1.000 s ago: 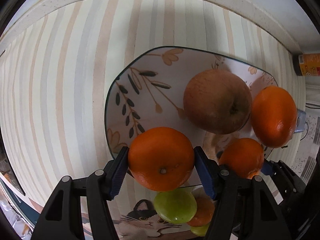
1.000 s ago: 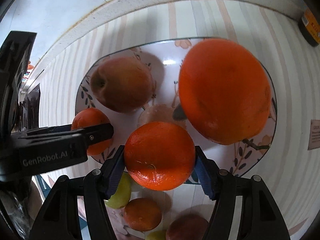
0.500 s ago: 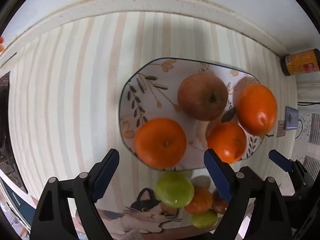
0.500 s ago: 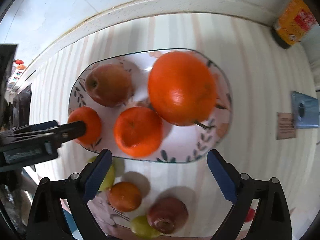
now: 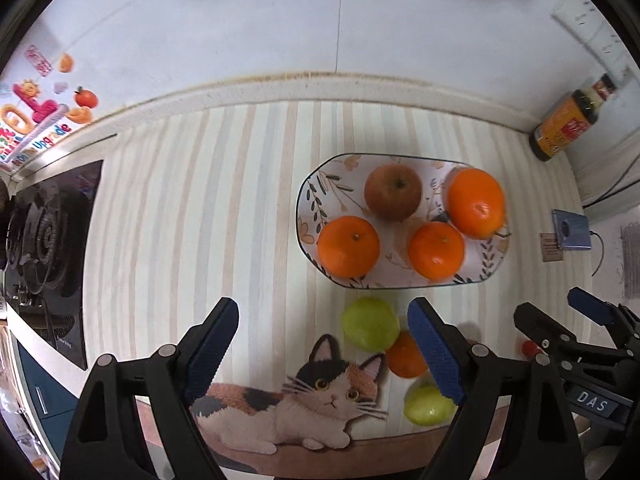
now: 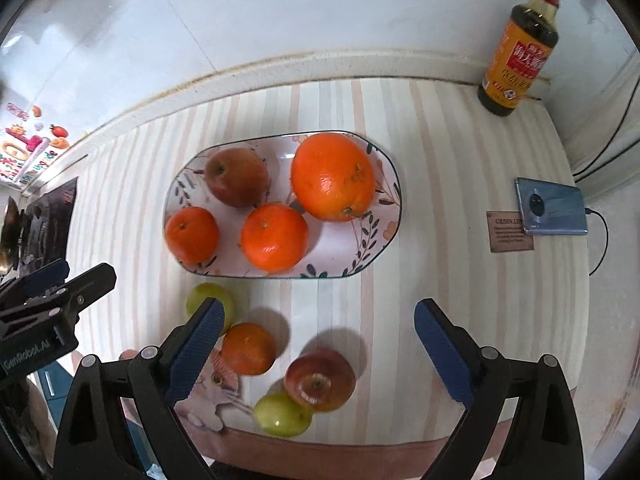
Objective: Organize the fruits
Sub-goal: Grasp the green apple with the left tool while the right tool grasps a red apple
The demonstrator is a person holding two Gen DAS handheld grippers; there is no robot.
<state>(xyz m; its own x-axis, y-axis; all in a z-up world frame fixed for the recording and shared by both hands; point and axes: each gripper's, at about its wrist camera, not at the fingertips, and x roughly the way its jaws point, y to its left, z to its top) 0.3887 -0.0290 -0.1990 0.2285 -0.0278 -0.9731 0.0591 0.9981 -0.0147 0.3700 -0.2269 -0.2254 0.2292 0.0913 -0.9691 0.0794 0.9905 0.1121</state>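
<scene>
An oval floral plate (image 5: 316, 200) (image 6: 384, 220) holds a reddish apple (image 5: 393, 191) (image 6: 237, 177), a large orange (image 5: 475, 203) (image 6: 333, 176) and two smaller oranges (image 5: 348, 246) (image 5: 436, 250) (image 6: 192, 234) (image 6: 274, 237). On the striped cloth in front of it lie a green fruit (image 5: 370, 323) (image 6: 200, 296), a small orange (image 5: 404, 354) (image 6: 249, 348), a second green fruit (image 5: 428, 404) (image 6: 282, 414) and a red apple (image 6: 320, 380). My left gripper (image 5: 324, 350) is open and empty, above the near fruits. My right gripper (image 6: 316, 350) is open and empty above them too.
A sauce bottle (image 5: 568, 124) (image 6: 518, 46) stands at the back right by the wall. A blue phone (image 5: 571, 230) (image 6: 552, 207) on a cable and a brown card (image 6: 510, 232) lie at the right. A gas stove (image 5: 44, 240) is at the far left.
Both grippers let go of their oranges, which now lie on the plate. Both have opened wide and pulled back and up from the plate.
</scene>
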